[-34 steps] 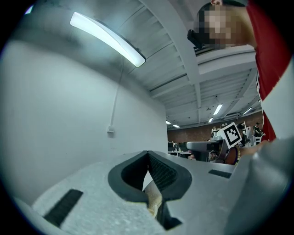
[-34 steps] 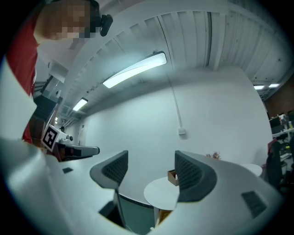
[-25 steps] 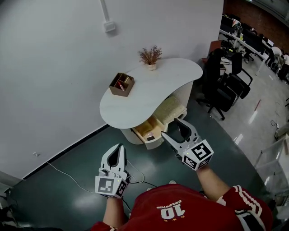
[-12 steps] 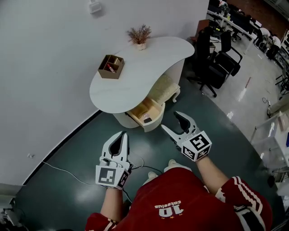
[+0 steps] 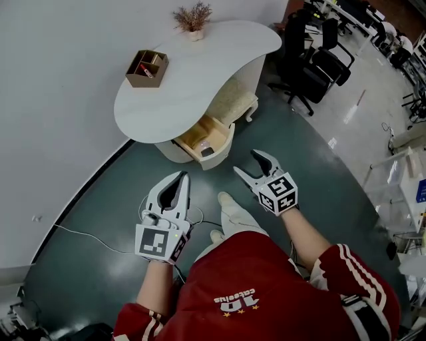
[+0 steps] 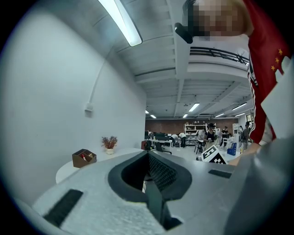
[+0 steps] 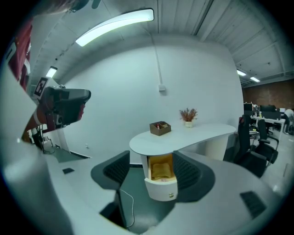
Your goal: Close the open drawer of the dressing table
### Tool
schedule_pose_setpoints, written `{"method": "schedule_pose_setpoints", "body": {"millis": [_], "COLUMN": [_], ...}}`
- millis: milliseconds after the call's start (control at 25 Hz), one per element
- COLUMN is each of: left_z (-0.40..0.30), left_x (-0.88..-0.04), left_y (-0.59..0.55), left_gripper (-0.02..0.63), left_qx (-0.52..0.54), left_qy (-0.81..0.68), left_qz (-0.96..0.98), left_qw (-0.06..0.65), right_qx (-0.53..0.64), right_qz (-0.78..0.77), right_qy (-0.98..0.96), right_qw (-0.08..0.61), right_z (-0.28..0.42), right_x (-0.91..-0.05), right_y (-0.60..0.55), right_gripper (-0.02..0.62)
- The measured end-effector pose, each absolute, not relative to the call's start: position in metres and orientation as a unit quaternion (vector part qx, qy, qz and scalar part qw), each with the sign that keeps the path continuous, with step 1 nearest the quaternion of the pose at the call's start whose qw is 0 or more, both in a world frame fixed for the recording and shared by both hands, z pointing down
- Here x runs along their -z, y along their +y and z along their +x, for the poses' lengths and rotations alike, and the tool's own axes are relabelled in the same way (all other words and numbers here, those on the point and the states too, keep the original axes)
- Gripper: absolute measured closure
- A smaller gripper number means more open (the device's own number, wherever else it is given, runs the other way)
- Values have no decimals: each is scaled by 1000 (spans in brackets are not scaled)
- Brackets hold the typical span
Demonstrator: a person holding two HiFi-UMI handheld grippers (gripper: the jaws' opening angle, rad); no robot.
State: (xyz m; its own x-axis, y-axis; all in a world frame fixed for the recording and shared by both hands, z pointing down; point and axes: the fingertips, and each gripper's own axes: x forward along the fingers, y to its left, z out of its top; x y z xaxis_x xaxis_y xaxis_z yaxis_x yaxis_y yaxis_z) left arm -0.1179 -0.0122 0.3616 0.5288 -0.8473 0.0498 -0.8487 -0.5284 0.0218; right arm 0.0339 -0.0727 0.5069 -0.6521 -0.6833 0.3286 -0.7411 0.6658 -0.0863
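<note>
The white dressing table [image 5: 200, 63] stands against the wall, and its drawer [image 5: 203, 143] is pulled out below the near edge, showing a yellowish inside. My right gripper [image 5: 247, 164] is open and empty, a short way in front of the drawer and apart from it. In the right gripper view the drawer [image 7: 161, 179] sits framed between the open fingers [image 7: 117, 170], still at a distance. My left gripper [image 5: 178, 178] hangs lower left over the floor, jaws shut on nothing. The left gripper view shows only the table top [image 6: 69, 170] past its closed tips [image 6: 147, 155].
A brown organiser box [image 5: 146, 66] and a potted dried plant [image 5: 193, 16] stand on the table top. Black office chairs [image 5: 313, 60] are to the table's right. A thin cable [image 5: 100, 243] runs along the dark green floor. My own shoe [image 5: 233, 210] is between the grippers.
I have stepped nearer the table; it has slid up and left in the head view. Both grippers are now closer to the drawer, with their jaws unchanged.
</note>
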Motion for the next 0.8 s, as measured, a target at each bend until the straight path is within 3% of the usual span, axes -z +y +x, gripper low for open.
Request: {"method": "schedule_pose_setpoints", "body": {"millis": [400,800], "left_z": [-103,-91], "left_x": [-398,-449], "left_y": [-69,-133], "left_gripper": [601,601], "left_qx": [-43,-128], "left_qy": [-497,-486], "left_qz": [862,859], "left_qw": [85,97], "right_qx": [-114,-171], "right_qz": [353,321], "right_qy": [-901,-892], "right_qw": [226,269], "right_z": [35,19], "right_x": [-622,-711], "right_y": [-117,-154], "right_gripper": [316,322]}}
